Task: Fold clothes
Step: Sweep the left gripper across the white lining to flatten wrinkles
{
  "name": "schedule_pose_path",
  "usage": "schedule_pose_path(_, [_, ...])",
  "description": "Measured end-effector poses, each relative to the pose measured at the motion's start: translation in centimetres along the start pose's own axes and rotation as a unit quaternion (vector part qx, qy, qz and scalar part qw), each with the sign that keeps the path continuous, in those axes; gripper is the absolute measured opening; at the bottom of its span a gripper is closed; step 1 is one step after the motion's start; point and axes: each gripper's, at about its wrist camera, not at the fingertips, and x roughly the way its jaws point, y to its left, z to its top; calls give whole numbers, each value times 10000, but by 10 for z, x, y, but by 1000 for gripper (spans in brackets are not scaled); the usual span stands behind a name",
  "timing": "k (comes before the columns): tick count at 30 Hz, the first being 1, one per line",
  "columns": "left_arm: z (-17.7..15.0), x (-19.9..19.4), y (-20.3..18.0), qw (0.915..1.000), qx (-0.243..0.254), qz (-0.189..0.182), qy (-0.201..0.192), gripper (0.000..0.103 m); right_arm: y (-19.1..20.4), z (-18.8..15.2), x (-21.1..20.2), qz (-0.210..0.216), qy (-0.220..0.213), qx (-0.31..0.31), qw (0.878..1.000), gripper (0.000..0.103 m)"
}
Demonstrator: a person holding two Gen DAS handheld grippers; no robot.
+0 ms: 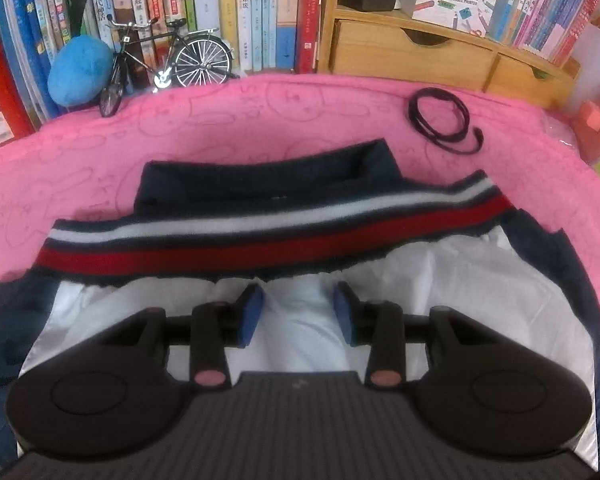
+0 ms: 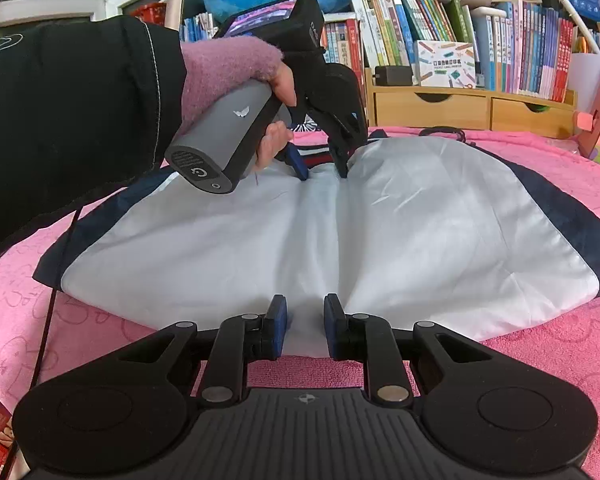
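Observation:
A navy jacket with a white lining (image 2: 420, 240) lies spread, lining up, on a pink blanket (image 2: 540, 360). Its red, white and navy ribbed band (image 1: 260, 240) and navy collar (image 1: 260, 184) lie at the far side. My left gripper (image 1: 299, 312) stands over the lining just short of the band, its jaws apart with a raised ridge of white cloth between the blue pads (image 1: 252, 316). From the right wrist view the left gripper (image 2: 322, 174) is held by a hand in a pink fingerless glove (image 2: 228, 80). My right gripper (image 2: 306, 330) is shut on the lining's near edge.
A coiled black cord (image 1: 440, 120) lies on the blanket (image 1: 260, 120) beyond the collar. A model bicycle (image 1: 172, 60) and a blue plush (image 1: 80, 76) stand at the back left before rows of books. Wooden drawers (image 1: 412, 52) line the back right. A black sleeve (image 2: 60, 120) fills the left.

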Motion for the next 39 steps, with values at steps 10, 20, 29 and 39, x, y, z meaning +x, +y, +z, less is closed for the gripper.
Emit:
schedule_pose_path(10, [-56,-84,-10,9950,837,-405,-356,35,-3,0,-2,89,-36,78,9999,21])
schedule_pose_path(20, [-124,-89,-17,9889,1258,-687,385,34,-2,0,-1,62,-39,67,10000,21])
schedule_pose_path(29, [-118,-77,-20,9908,1203,-586,219,37,1,1,0,6,-27,37,10000,21])
schedule_pose_path(39, [-56,-32,-11,9977,630,-246,38,37,2,3,1,-18,-4,-18,10000,21])
